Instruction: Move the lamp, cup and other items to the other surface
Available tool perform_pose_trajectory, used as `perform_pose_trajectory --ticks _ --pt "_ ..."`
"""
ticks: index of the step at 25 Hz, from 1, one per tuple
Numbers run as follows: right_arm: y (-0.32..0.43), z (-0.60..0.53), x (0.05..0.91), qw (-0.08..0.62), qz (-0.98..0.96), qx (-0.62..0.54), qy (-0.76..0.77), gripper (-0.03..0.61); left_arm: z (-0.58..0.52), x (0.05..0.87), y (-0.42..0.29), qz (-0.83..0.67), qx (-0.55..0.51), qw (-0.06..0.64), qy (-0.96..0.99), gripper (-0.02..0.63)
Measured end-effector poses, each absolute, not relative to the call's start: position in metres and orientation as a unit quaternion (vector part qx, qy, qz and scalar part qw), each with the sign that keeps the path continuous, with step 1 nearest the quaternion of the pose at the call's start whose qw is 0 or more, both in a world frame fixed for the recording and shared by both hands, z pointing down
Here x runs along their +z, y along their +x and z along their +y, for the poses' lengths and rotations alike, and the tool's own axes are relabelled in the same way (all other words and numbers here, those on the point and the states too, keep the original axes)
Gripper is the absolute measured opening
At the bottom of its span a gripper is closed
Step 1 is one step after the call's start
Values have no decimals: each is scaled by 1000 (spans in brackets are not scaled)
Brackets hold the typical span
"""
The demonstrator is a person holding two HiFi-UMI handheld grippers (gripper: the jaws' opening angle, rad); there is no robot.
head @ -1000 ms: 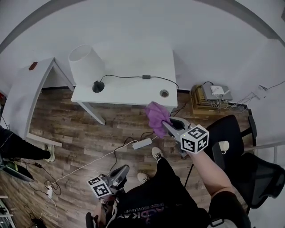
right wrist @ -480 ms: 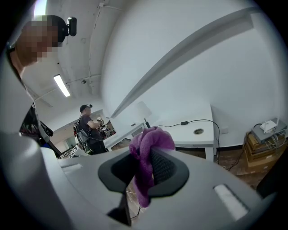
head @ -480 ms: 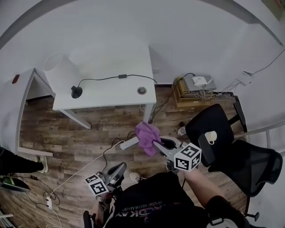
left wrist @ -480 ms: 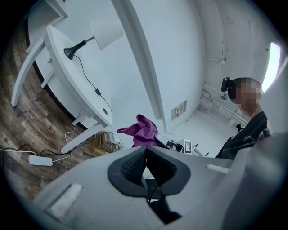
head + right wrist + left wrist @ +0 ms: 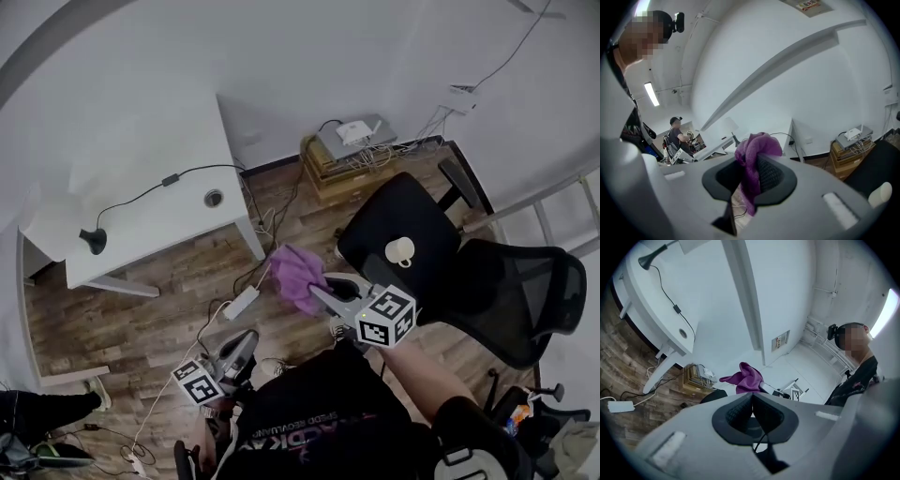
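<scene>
Wood-plank floor (image 5: 178, 281) is filling the middle of the head view, with a black chair (image 5: 375, 225) standing on it and a cup (image 5: 400, 251) sitting on the chair's seat. The person's right forearm (image 5: 427, 361) is stretching forward and tilting slightly down, bringing the right gripper (image 5: 317, 292) just left of that seat. Its fingers (image 5: 771, 176) are standing partly apart and pinching a purple cloth (image 5: 296, 274), which is bunching above them and hanging below. The left gripper (image 5: 242, 345) is staying low against the body, farther left of the chair, pointing level, with its fingers (image 5: 738, 411) pressing together on nothing. The white worktop (image 5: 159, 211) is lying well left of the chair, and the lamp (image 5: 92, 241) is standing at its end far from the chair. Since a second ago, the cloth has been travelling from the worktop's front edge towards the chair. White lettering on the dark shirt (image 5: 309, 431) is reading too blurred to make out.
</scene>
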State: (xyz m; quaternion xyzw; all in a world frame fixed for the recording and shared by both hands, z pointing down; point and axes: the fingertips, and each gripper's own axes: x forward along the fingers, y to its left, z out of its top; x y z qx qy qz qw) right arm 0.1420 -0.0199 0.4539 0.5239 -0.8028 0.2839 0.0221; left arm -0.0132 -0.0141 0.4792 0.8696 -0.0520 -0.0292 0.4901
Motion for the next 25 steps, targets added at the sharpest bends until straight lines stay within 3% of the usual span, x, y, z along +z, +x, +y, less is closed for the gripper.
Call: perform_pose_trajectory --ticks 17,21,25 --pt "401 73 474 -12 -678 285 677 66 34 495 182 39 63 507 859 3" --pt "474 106 490 24 -632 273 725 66 49 499 222 48 68 513 855 3" --pt "545 140 529 105 -575 261 768 67 60 510 246 35 78 525 847 3"
